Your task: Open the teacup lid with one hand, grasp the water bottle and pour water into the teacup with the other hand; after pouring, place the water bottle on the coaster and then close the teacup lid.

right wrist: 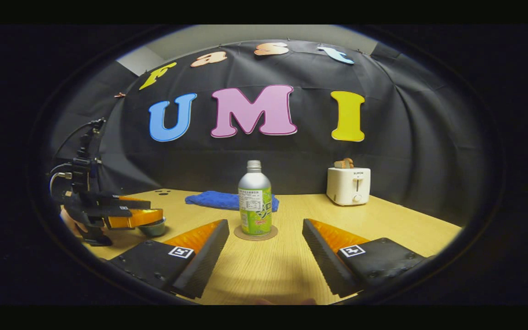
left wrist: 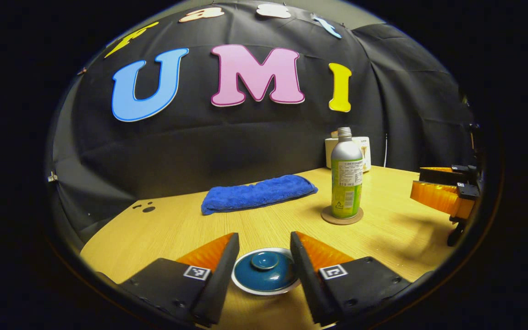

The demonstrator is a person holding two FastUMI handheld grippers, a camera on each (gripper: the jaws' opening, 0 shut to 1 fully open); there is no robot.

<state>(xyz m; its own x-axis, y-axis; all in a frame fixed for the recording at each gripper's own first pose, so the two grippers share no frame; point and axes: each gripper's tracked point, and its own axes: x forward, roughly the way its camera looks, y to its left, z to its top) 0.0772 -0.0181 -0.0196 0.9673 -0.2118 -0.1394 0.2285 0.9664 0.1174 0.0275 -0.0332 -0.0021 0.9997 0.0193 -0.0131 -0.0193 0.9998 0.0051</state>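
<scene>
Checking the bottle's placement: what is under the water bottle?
A round brown coaster lies under the water bottle, its rim showing all round on the table. The coaster's middle is covered.

My table (right wrist: pixel 287 270): pale wood grain, a few dark holes at its far left corner. On it I see the round coaster (left wrist: pixel 342 216) bearing the water bottle (left wrist: pixel 346 176), a folded blue towel (left wrist: pixel 258 193) behind, a white toaster (right wrist: pixel 349 185) far right, and the lidded teacup (left wrist: pixel 265 270) nearest me
</scene>
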